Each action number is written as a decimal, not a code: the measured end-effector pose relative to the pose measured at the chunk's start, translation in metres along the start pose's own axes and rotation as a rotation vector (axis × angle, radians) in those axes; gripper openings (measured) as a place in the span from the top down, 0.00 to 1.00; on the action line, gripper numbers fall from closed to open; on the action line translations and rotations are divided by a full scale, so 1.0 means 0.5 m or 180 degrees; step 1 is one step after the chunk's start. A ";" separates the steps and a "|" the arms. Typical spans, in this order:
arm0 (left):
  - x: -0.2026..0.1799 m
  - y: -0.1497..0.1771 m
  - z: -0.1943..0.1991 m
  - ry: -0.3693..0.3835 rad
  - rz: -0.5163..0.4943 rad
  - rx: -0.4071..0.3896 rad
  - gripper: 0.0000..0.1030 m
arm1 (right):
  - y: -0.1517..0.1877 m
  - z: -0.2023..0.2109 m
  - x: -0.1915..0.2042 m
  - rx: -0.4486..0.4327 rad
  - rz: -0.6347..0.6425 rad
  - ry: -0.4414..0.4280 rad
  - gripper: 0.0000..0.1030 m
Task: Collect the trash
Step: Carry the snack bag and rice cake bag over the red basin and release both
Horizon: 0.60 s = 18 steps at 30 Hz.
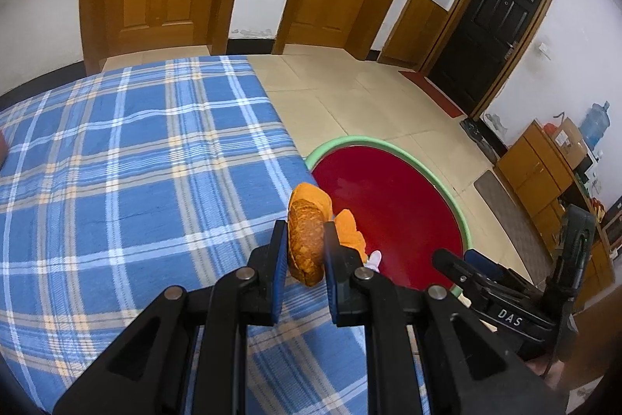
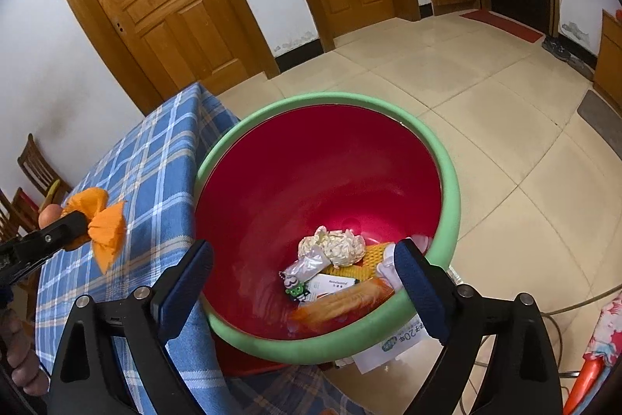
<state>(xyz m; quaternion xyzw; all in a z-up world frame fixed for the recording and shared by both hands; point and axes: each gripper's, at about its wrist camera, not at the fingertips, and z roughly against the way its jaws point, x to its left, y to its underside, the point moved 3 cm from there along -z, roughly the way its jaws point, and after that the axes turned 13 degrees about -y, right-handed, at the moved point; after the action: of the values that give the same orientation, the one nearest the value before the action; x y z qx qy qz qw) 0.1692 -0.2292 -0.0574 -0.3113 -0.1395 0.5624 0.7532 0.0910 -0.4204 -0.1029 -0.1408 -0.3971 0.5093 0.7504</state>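
Left gripper (image 1: 305,251): pinching a crumpled orange paper scrap (image 1: 309,236) between both pads, held above the near right edge of the checked tablecloth (image 1: 136,162), just beside the basin (image 1: 464,220)

Right gripper (image 2: 303,282): fingers spread wide, nothing between them, hovering over the near side of the basin

Handling, judged from appearance: scrap light, soft, easily crushed; no risk of breakage; likely to cling to a pad on release. Best grip across the bunched middle, as at present, leaving loose ends free

Left wrist view: shows the scrap's brown mottled face and the grip up close; basin interior mostly hidden, contents barely visible

Right wrist view: shows basin contents, namely a white crumpled wad (image 2: 338,246), a small white box (image 2: 334,284), an orange wrapper (image 2: 342,302); also shows the scrap from the side, fanned like a bow, well left of the green rim (image 2: 447,220)
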 end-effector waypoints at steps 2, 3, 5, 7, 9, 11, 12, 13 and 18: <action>-0.011 -0.003 -0.005 0.0022 -0.0034 0.0002 0.84 | -0.001 0.008 -0.002 -0.0026 0.0001 0.0008 0.09; -0.017 -0.005 -0.008 0.0035 -0.0050 0.0003 0.84 | -0.002 0.015 -0.004 -0.0050 -0.0002 0.0024 0.09; -0.031 -0.009 -0.015 0.0058 -0.0087 -0.0001 0.84 | -0.003 0.027 -0.008 -0.0082 -0.0008 0.0047 0.09; -0.045 -0.014 -0.023 0.0089 -0.0126 -0.0010 0.84 | -0.006 0.037 -0.012 -0.0116 -0.0023 0.0070 0.09; -0.059 -0.019 -0.030 0.0116 -0.0169 -0.0012 0.84 | -0.006 0.049 -0.018 -0.0149 -0.0040 0.0091 0.09; -0.074 -0.023 -0.038 0.0145 -0.0230 -0.0019 0.84 | -0.006 0.061 -0.025 -0.0177 -0.0050 0.0129 0.09; -0.081 -0.025 -0.044 0.0139 -0.0262 -0.0020 0.84 | -0.006 0.065 -0.027 -0.0185 -0.0052 0.0143 0.09; -0.088 -0.026 -0.050 0.0122 -0.0290 -0.0015 0.84 | -0.006 0.069 -0.029 -0.0193 -0.0055 0.0158 0.09; -0.105 -0.029 -0.068 0.0114 -0.0332 0.0016 0.80 | -0.002 0.082 -0.043 -0.0205 -0.0098 0.0194 0.09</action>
<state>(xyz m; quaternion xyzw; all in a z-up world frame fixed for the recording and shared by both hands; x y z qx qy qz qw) 0.1819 -0.2911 -0.0672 -0.3119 -0.1407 0.5170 0.7846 0.0581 -0.4478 -0.0857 -0.1743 -0.3924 0.4802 0.7649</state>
